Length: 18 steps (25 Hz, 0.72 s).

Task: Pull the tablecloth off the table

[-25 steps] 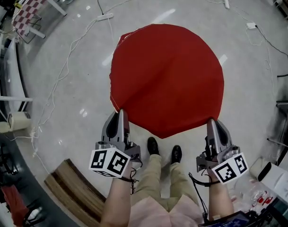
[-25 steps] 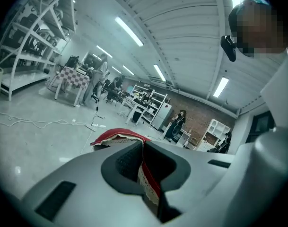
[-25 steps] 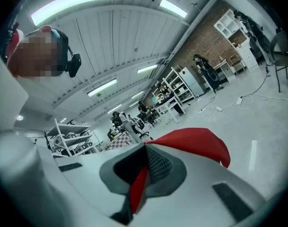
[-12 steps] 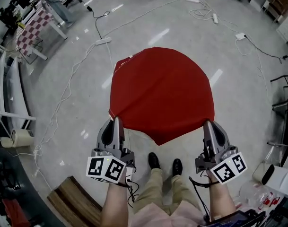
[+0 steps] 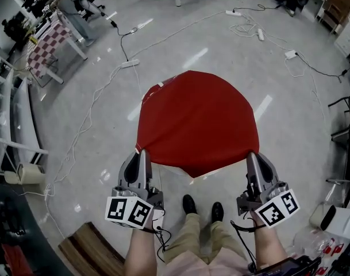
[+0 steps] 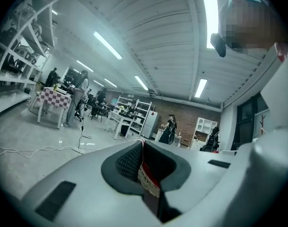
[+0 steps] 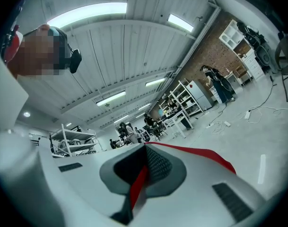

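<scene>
Spanning the gap between both grippers, the red tablecloth is spread out in front of the person above the grey floor, with its near edge sagging to a point midway between the two grips. No table shows beneath it, and whether its far part rests on anything cannot be told. The left gripper is clenched on the near left corner; the left gripper view shows a thin, lace-trimmed strip of cloth pinched between the pads. The right gripper is clamped likewise on the near right corner, with a red fold between its pads. Each grip holds only a narrow strip of edge, so a sharp or uneven pull would likely slide the cloth out of one pair of jaws and drop that side. The sagging point hangs close to the shoes and could be trodden on during a step back. A trailing far edge could drag across the cables and snag
</scene>
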Motion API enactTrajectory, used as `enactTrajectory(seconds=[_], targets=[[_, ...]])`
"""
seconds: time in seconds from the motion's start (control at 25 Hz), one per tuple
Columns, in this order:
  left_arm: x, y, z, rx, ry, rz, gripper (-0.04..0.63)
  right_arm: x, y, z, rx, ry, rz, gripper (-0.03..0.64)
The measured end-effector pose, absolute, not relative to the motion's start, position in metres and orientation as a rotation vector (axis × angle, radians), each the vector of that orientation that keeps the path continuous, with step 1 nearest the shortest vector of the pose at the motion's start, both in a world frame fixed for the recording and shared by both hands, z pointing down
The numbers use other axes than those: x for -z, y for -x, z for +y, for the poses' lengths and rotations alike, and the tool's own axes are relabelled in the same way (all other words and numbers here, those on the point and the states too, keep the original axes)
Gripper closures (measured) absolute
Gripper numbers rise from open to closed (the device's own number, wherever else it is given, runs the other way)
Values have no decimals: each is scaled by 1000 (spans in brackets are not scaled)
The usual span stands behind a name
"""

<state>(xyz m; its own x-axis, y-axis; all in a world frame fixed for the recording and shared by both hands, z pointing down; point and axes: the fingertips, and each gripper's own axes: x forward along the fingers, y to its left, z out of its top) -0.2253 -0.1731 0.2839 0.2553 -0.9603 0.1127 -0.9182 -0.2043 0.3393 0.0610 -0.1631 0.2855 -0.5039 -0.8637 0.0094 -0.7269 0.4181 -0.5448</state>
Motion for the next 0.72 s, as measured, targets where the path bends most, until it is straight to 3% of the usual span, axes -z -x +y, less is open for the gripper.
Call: enactTrajectory(seconds=[0.72], targets=[[-216, 207, -143, 347, -2220, -1704, 561, -234, -71, -132, 665, 1301, 2397, 600]])
